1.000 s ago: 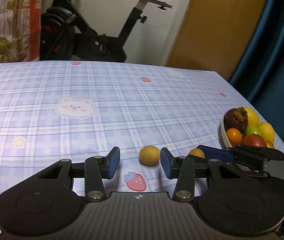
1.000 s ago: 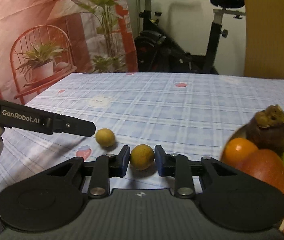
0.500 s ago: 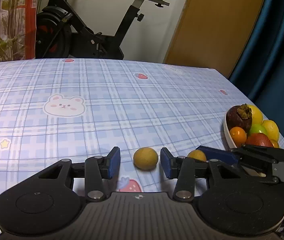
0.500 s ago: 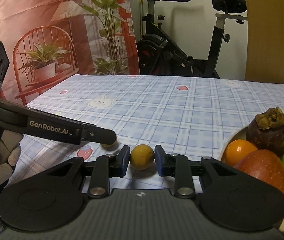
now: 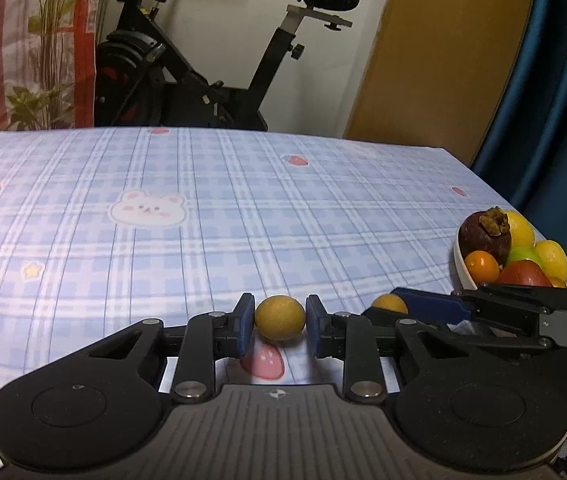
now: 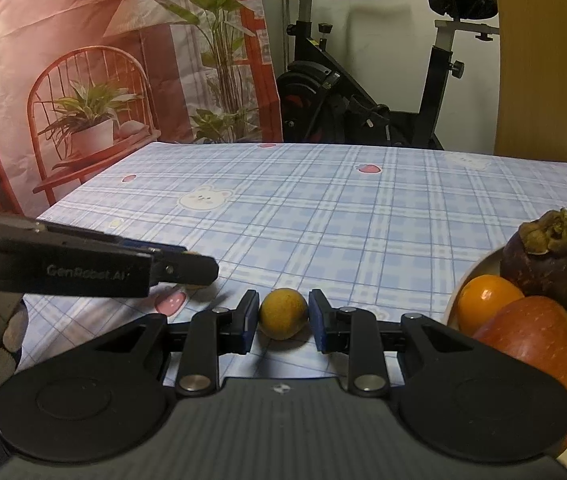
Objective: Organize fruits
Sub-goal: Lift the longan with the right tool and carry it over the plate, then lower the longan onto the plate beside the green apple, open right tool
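Blue plaid cloth with bear and strawberry prints spread ahead of both grippers, under everything. Exercise bike beyond its far edge; printed backdrop with chair and plants off to the far left in the right wrist view. White bowl ahead-right of the left gripper, just right of the right gripper, heaped: red apple nearest, mangosteen behind it, orange at the bowl's left rim, green and yellow fruit further right. Left gripper low over the cloth, blue pads closed onto a small brown-yellow fruit, both pads touching its sides, strawberry print just below. Right gripper likewise clamped on a second small fruit, pads touching both sides, fruit at cloth level. Cannot tell whether either fruit is lifted clear. Right gripper's fruit also visible from the left wrist view, just right of the left gripper. Left gripper's arm crossing the left side of the right wrist view, tip near a strawberry print.
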